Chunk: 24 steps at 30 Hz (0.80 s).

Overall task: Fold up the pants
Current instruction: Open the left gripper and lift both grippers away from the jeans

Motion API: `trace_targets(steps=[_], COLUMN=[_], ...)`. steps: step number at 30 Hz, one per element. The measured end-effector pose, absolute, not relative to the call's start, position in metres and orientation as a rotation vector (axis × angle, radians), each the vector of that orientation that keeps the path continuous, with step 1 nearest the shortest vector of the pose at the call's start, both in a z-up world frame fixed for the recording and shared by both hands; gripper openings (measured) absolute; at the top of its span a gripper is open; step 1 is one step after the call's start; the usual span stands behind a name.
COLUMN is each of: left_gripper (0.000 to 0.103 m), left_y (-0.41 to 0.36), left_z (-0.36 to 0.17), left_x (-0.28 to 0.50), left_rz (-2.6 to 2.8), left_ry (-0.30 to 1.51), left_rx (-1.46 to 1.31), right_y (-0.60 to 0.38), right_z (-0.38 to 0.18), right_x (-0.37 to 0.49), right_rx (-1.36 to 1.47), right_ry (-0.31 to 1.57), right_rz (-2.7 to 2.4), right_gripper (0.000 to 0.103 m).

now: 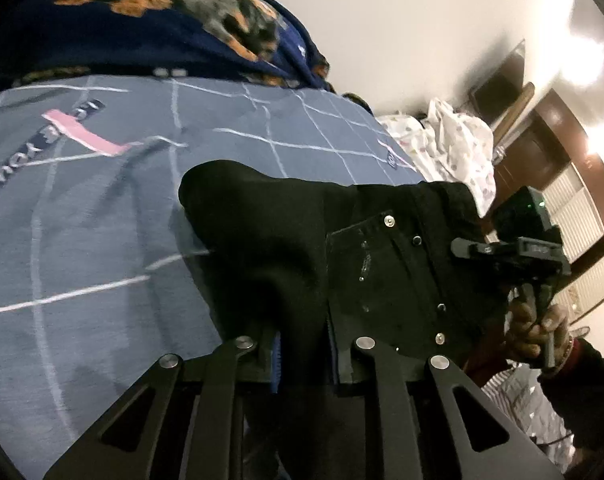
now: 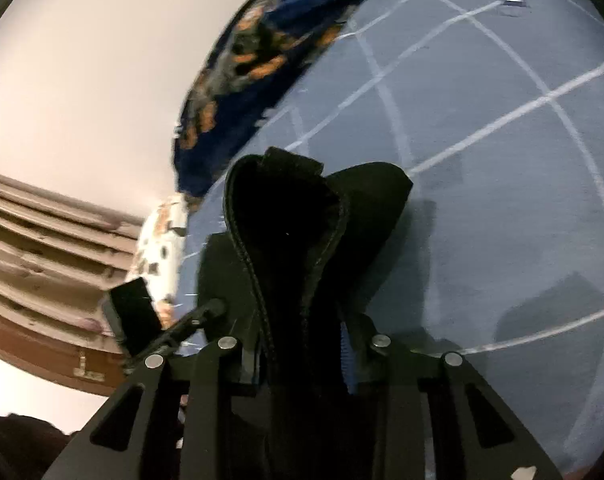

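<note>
One pair of black pants (image 1: pixel 302 248), two tools (image 1: pixel 305 354) (image 2: pixel 302 354) clamped on its fabric.

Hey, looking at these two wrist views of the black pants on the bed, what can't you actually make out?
- Left wrist view: the pants legs and hems, cut off by the bottom edge behind the left claw.
- Left wrist view: the right claw tips, hidden by waistband fabric.
- Right wrist view: whether the right claw's pads press the fabric, hidden by dark cloth.
- Both views: lettering on the bedsheet, blurred.
</note>
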<state>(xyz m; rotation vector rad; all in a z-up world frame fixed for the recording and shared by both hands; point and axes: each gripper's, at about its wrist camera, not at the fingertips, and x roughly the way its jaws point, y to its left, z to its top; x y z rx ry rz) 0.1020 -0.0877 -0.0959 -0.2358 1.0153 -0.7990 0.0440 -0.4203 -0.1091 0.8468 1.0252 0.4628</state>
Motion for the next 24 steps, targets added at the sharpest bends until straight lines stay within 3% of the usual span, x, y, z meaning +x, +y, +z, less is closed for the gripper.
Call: trace_targets(steps=[14,21,24], left_gripper=[0.017,0.017,0.023], left_y=[0.051,0.087,0.092], left_z=[-0.029,-0.078,-0.112], left_x=[0.195,0.273,0.287], left_rz=[-0.536,-0.393,-0.345], left_ry=[0.857,0.878,0.908], left_rx=[-0.229,-0.183,-0.167], right_y=[-0.291,-0.251,-0.253], right_z=[-0.065,-0.106,-0.138], right_x=[0.198,0.291,0.315], right_rx=[0.889,0.912,0.842], right_ry=[0.923,0.922,0.953], right_rz=[0.714,0.711,0.563], right_gripper=[0.025,0.024,0.024])
